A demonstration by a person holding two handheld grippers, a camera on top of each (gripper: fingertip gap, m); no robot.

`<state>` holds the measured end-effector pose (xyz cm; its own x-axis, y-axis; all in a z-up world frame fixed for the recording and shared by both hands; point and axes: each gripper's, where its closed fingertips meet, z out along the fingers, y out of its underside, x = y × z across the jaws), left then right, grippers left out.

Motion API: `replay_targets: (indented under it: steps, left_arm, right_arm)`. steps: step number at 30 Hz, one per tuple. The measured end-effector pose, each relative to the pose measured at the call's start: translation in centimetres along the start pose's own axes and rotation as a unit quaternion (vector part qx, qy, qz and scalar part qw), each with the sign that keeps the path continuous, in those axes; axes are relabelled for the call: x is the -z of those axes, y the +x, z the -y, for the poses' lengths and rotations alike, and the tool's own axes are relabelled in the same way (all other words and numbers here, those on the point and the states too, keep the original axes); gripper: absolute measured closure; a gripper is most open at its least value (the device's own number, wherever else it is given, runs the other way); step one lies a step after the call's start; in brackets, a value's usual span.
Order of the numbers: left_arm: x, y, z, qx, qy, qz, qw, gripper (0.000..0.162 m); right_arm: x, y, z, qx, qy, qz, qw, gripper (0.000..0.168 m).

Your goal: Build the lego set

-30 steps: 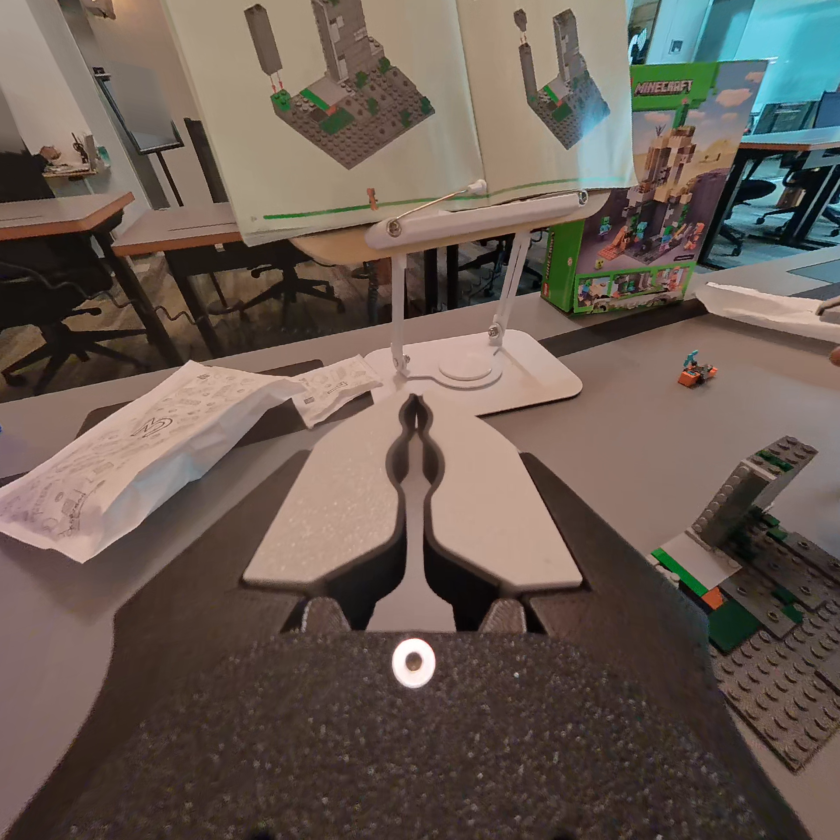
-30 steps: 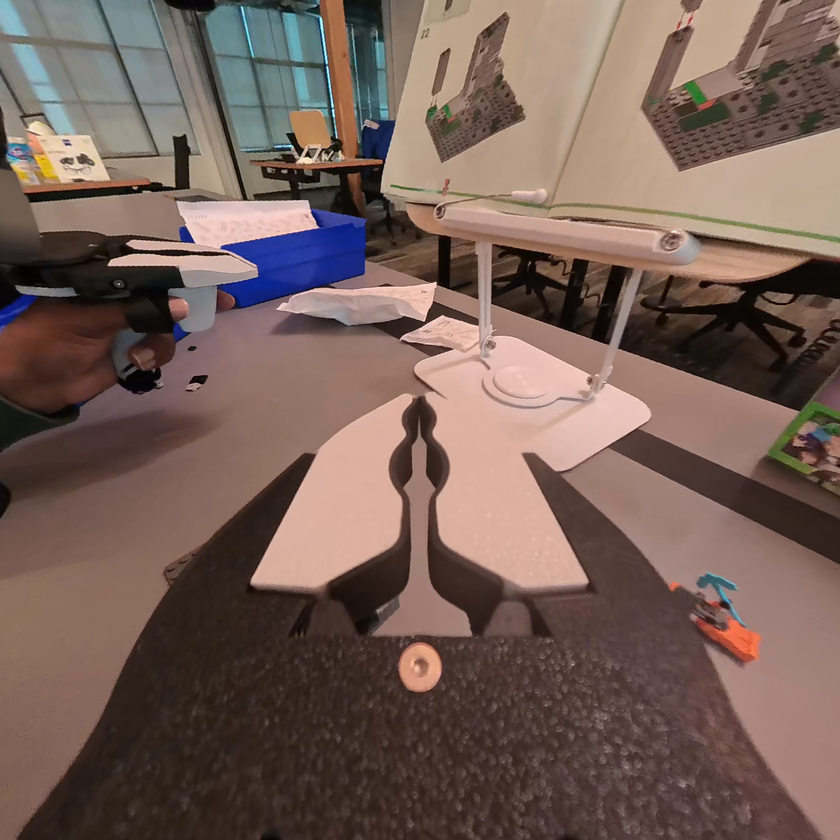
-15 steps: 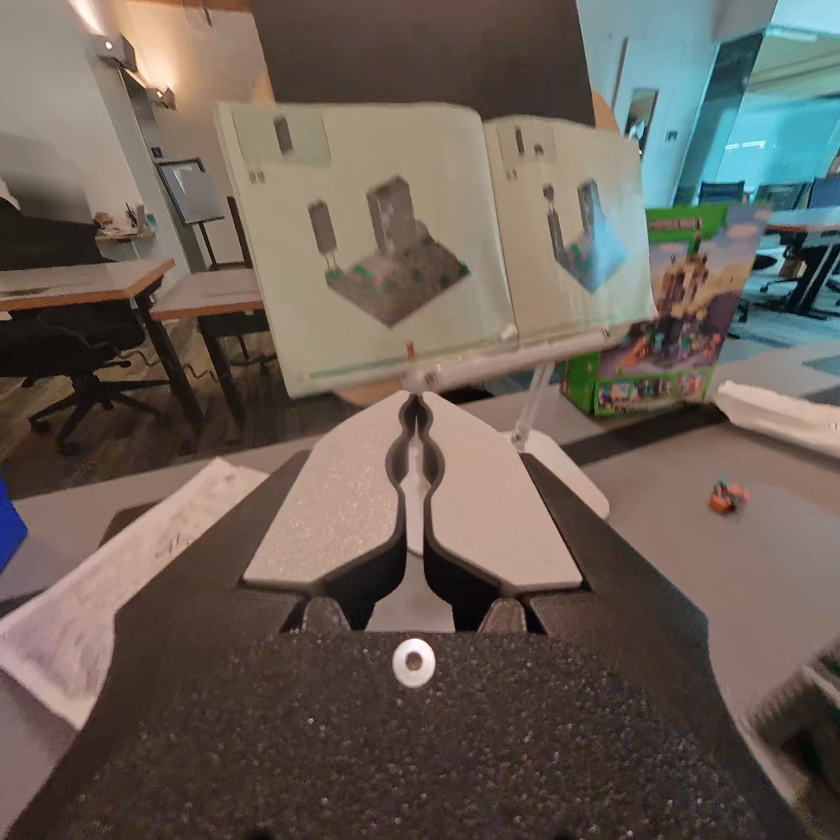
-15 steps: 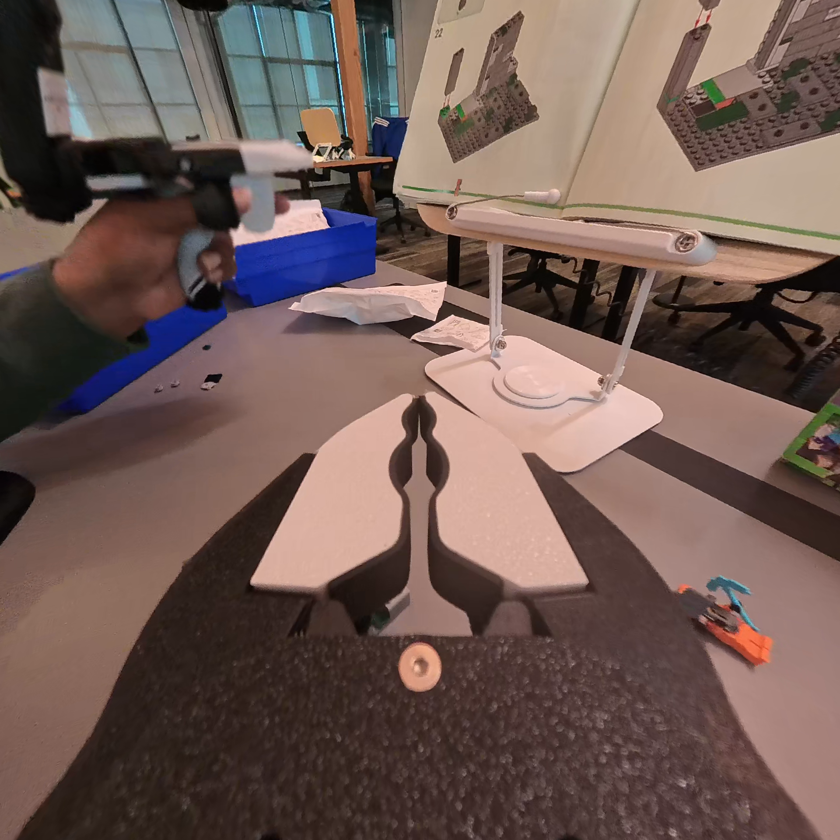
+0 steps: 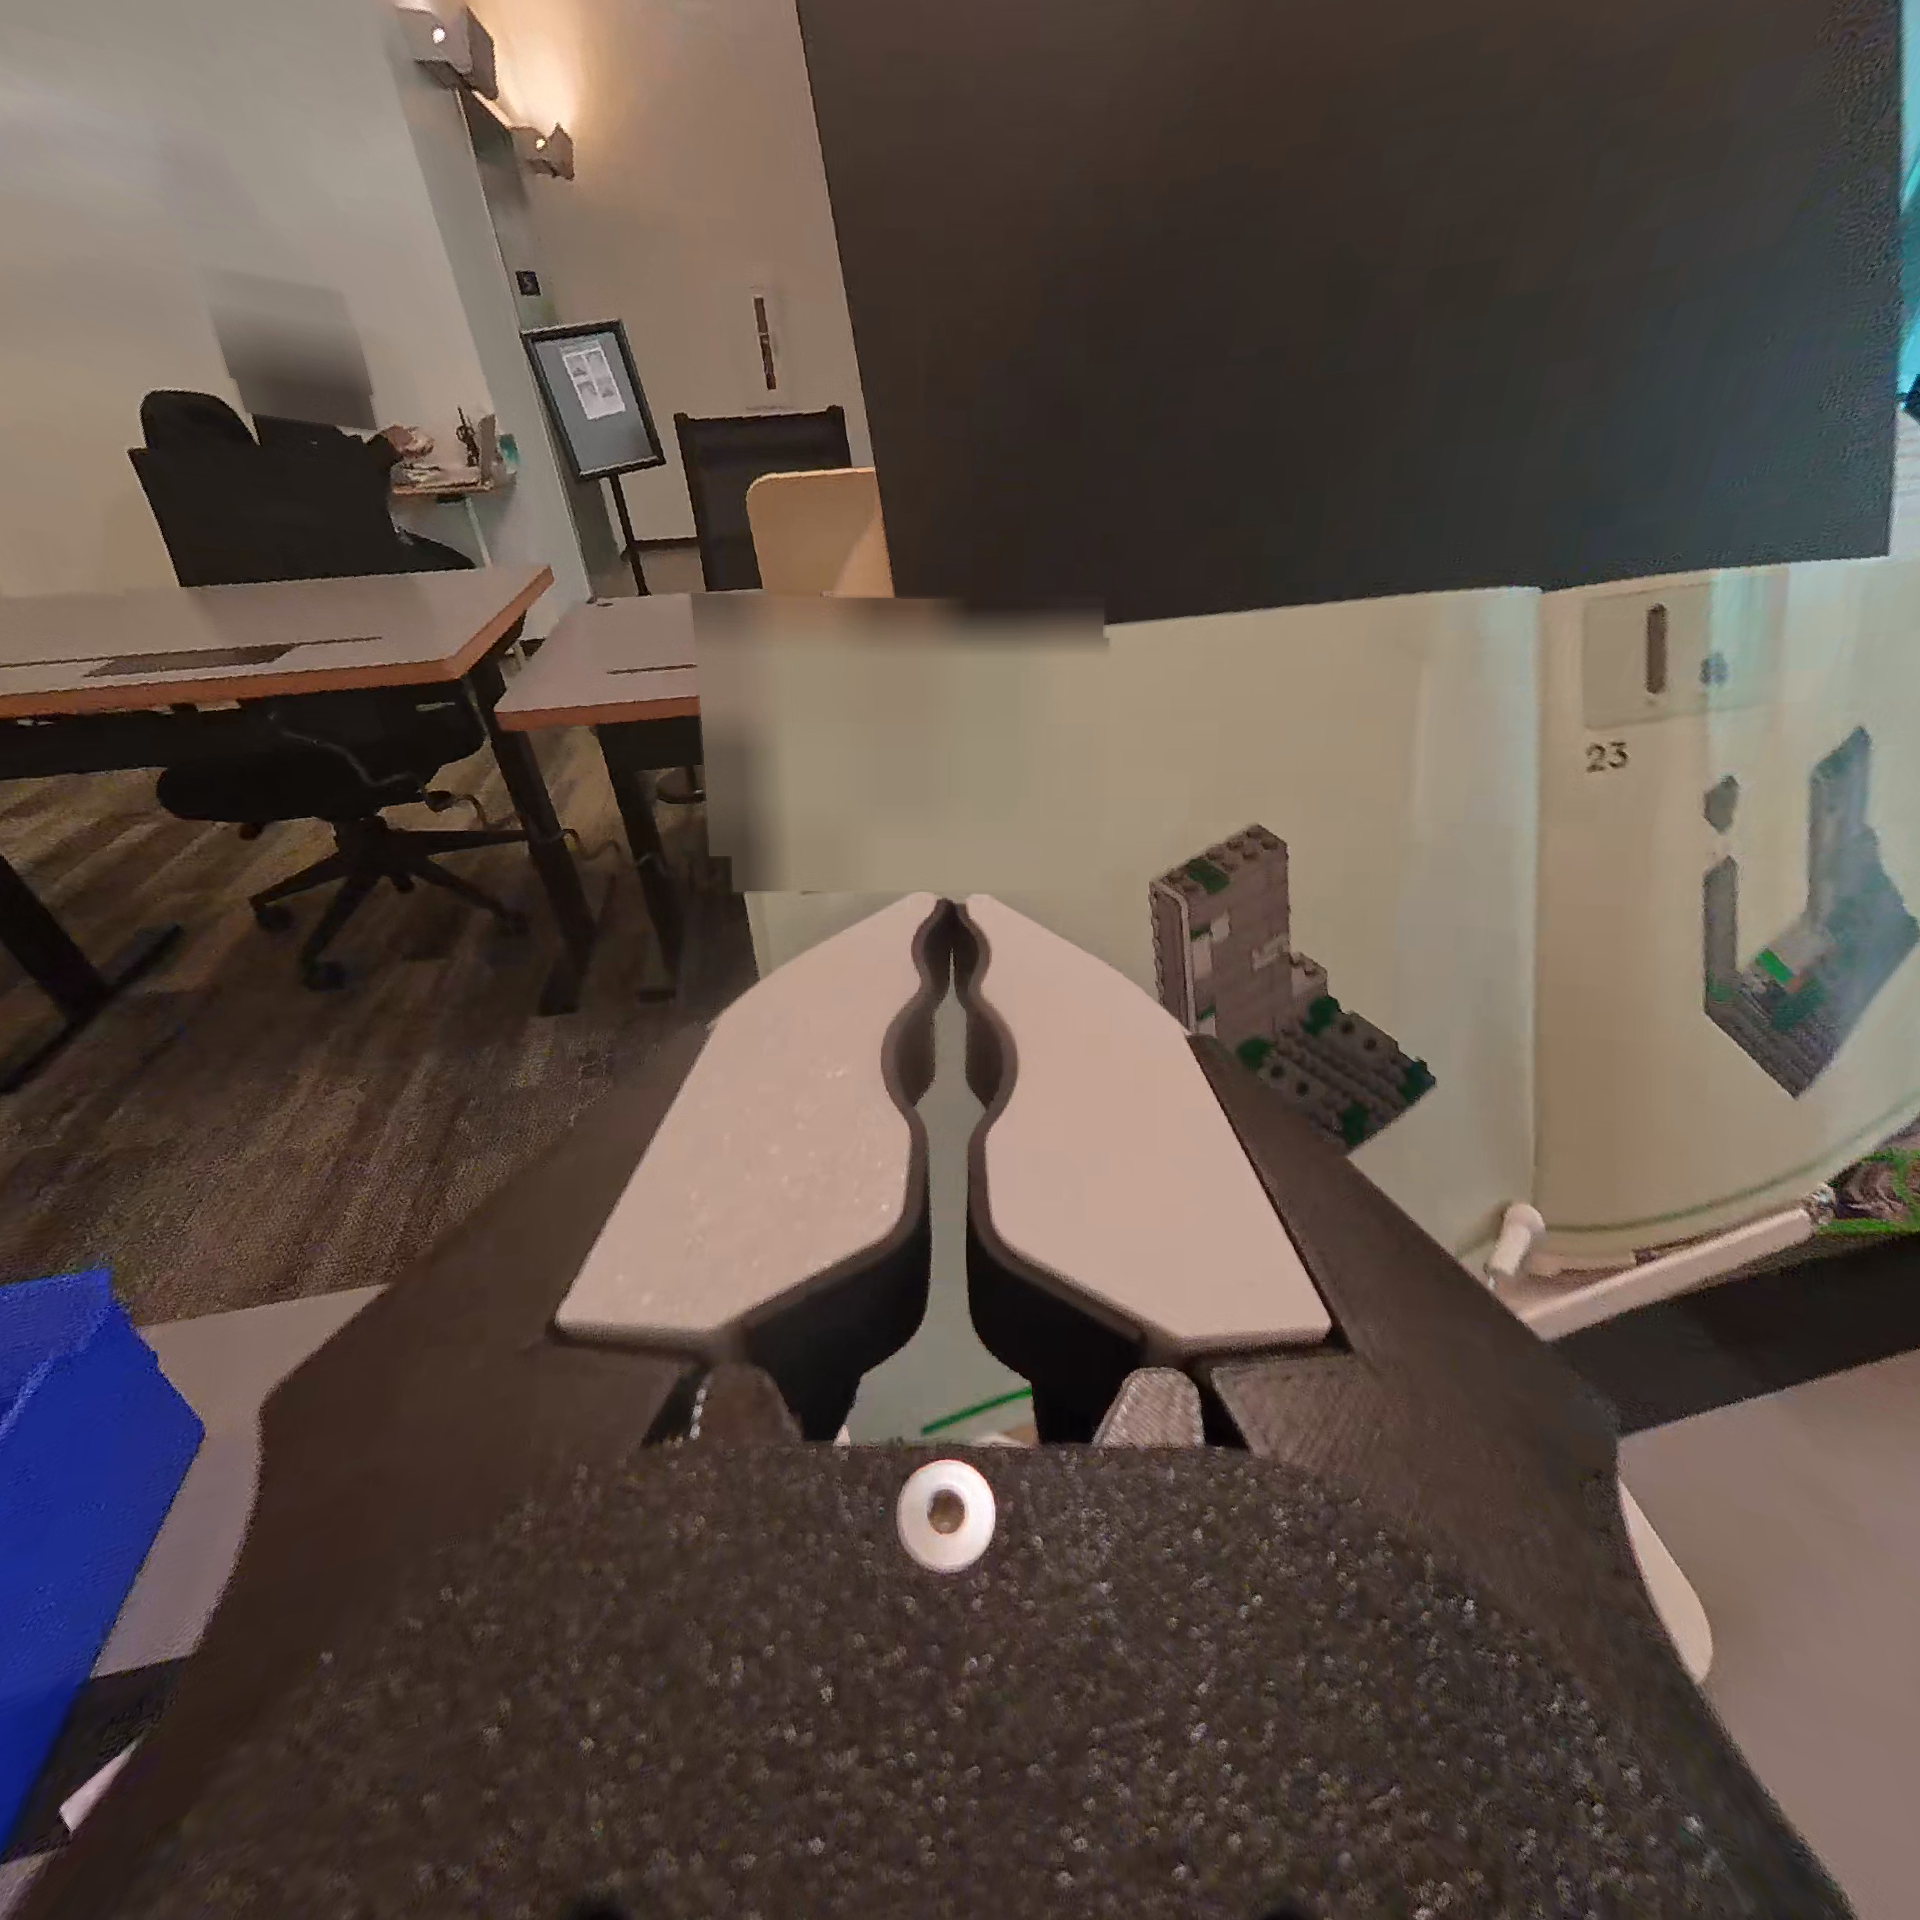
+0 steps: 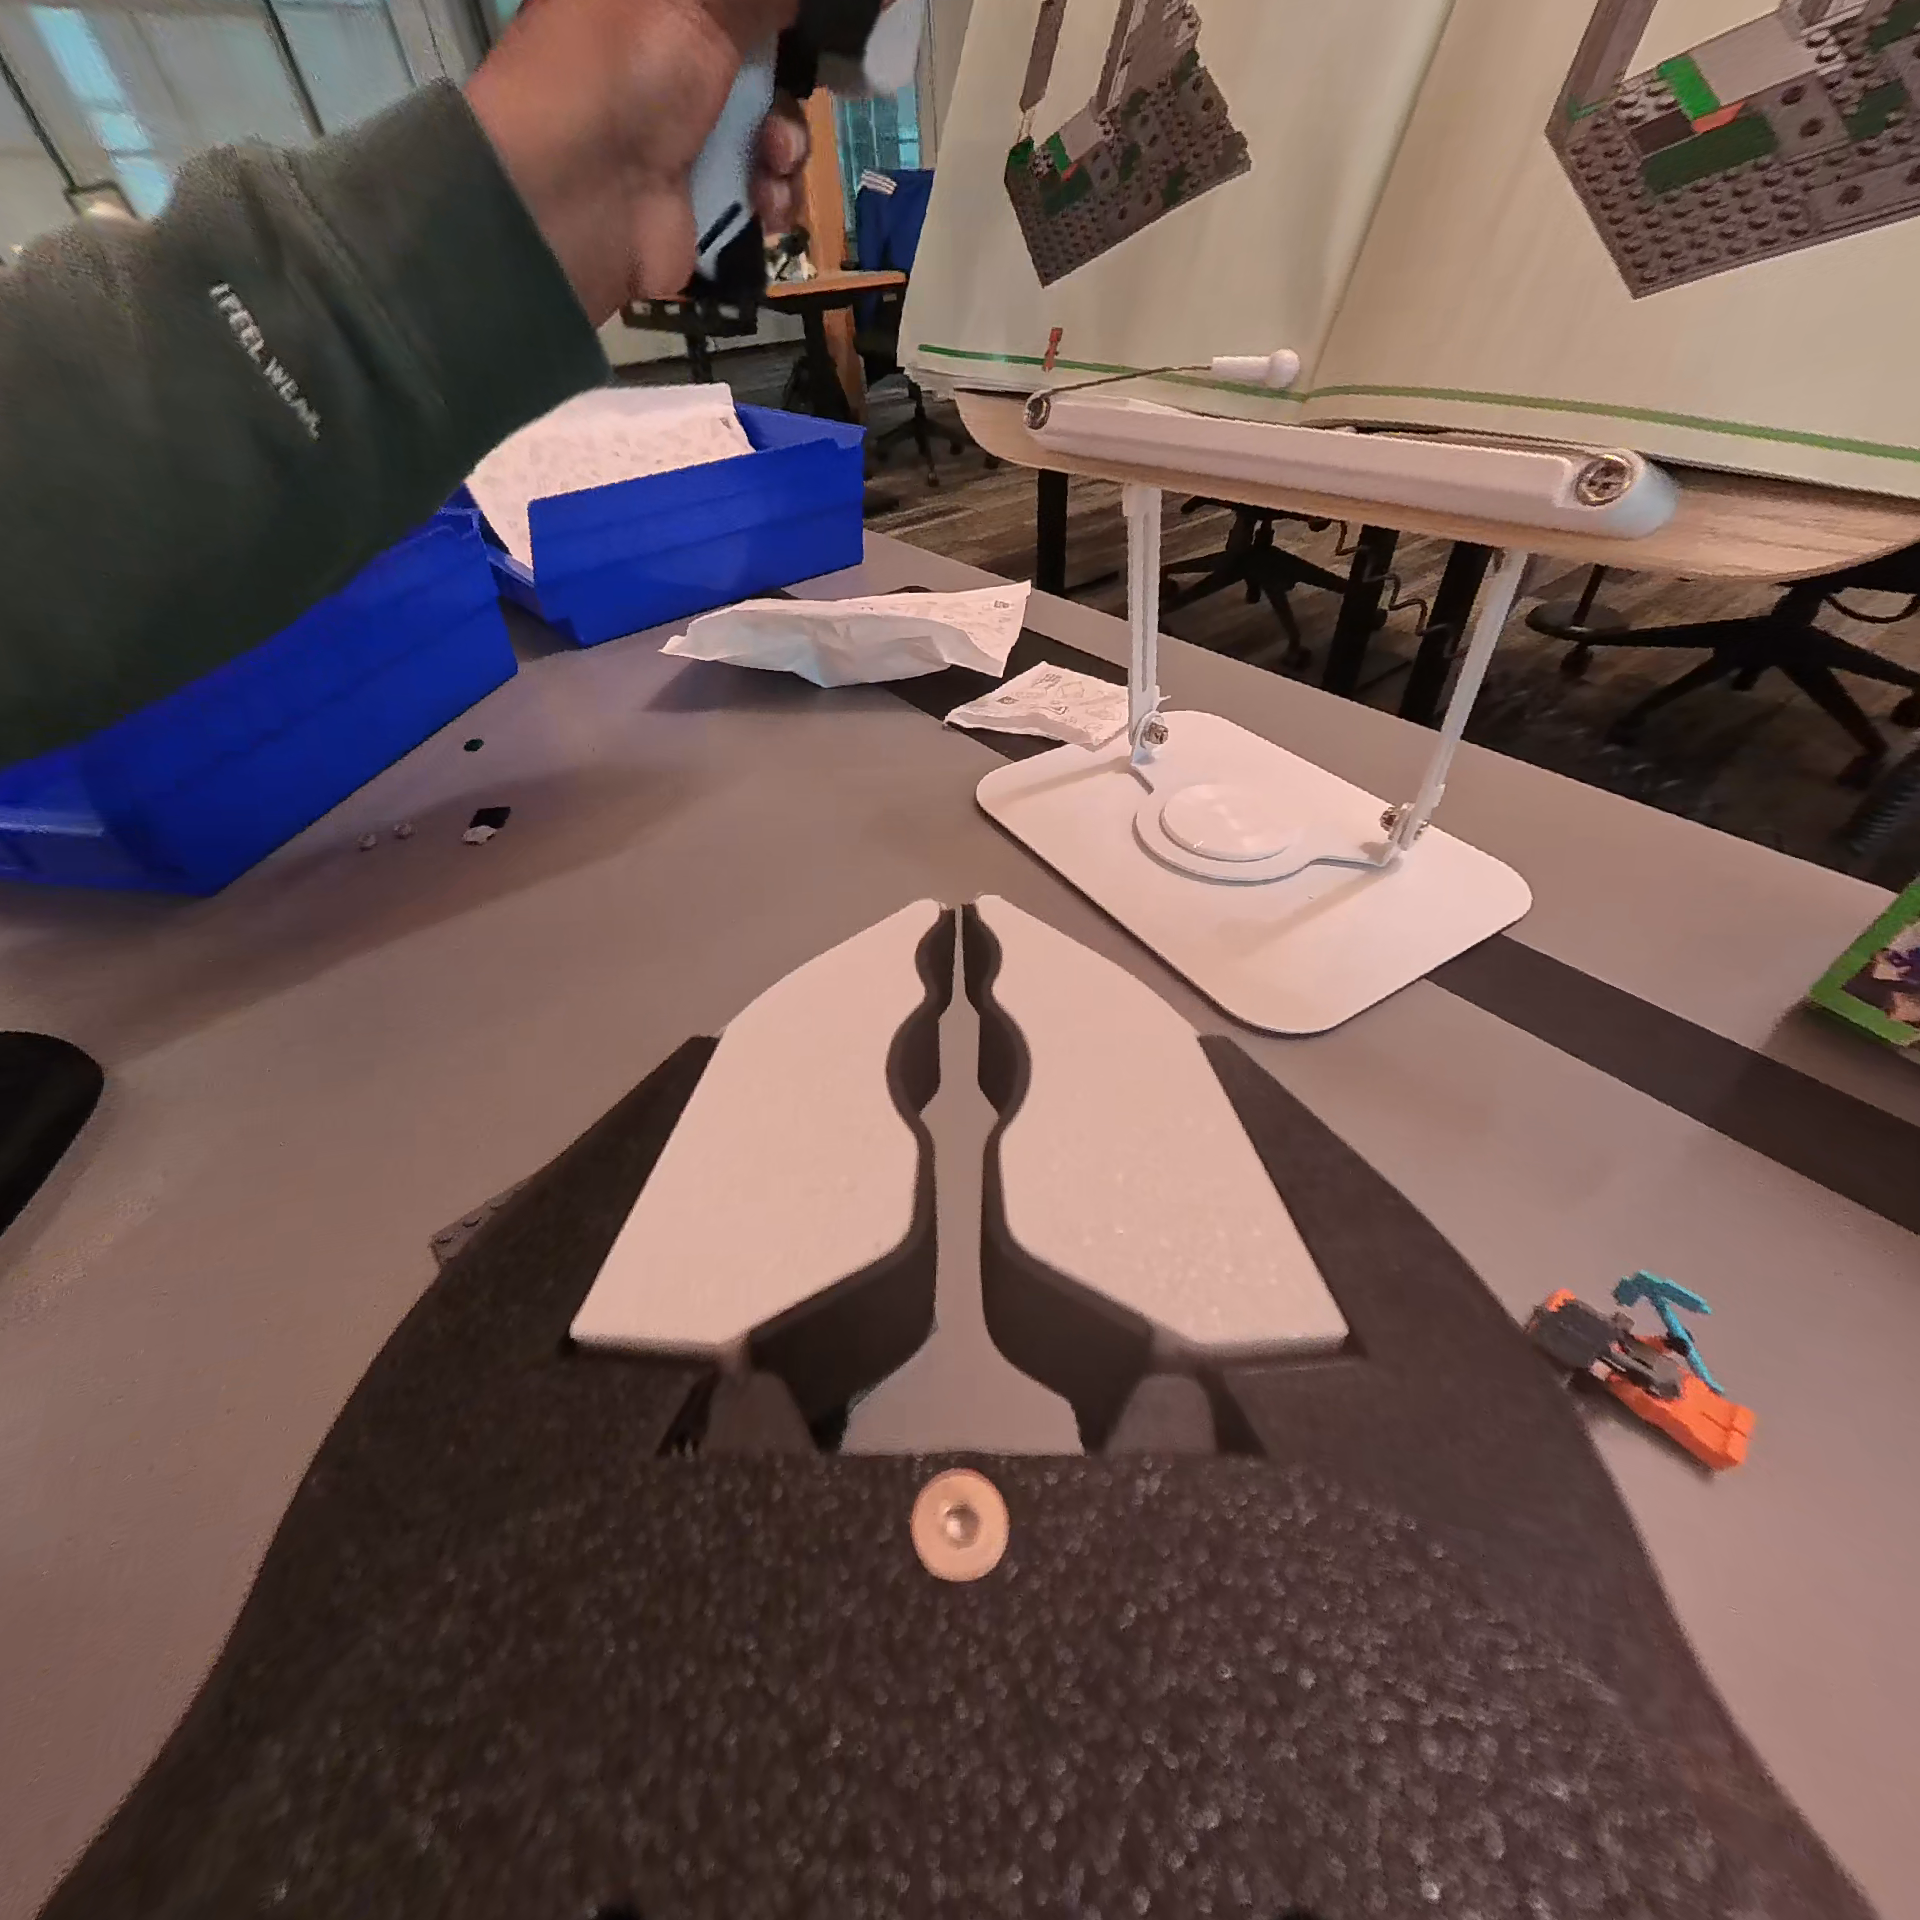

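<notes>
My left gripper is shut and empty, raised in the air and pointing at the left page of the open instruction booklet. My right gripper is shut and empty, low over the grey table. A small orange and teal lego figure lies on the table to its right. The booklet rests on a white stand ahead of it. A hand in a green sleeve holds the blurred left gripper high at upper left. The grey lego build shows in neither view.
Two blue bins stand at the left, one holding a white bag; a bin corner shows in the left wrist view. Two white paper bags and tiny loose pieces lie near them. A green set box is at the right edge. The left gripper's tips are roughly 35 cm from the right gripper's.
My left gripper has risen and swung up and left towards the booklet; the lego build has left its view. My right gripper has shifted slightly forward. Both stay shut.
</notes>
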<state>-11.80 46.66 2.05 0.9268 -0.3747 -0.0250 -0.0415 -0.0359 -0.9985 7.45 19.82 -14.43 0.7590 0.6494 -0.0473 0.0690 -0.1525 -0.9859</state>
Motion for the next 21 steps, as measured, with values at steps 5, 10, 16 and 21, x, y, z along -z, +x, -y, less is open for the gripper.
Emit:
replay_targets:
  steps: [5,10,16,21]
  left_arm:
    - [-1.5,0.0,0.6,-0.015,-0.006,0.009,1.0,0.162]
    - [-1.5,0.3,0.6,-0.013,-0.006,0.004,1.0,0.162]
    - [2.2,1.7,-0.4,-0.025,-0.005,-0.022,0.999,0.162]
    - [8.4,3.6,-1.2,-0.009,0.003,-0.068,0.998,0.162]
  right_arm:
    - [0.0,0.0,-0.1,0.002,-0.001,0.0,1.0,0.168]
    - [0.0,0.1,-0.2,-0.002,-0.002,0.001,1.0,0.167]
    - [0.1,0.1,-0.2,-0.014,0.003,0.006,1.0,0.167]
    - [-0.2,-0.4,-0.4,-0.018,0.0,0.014,1.0,0.167]
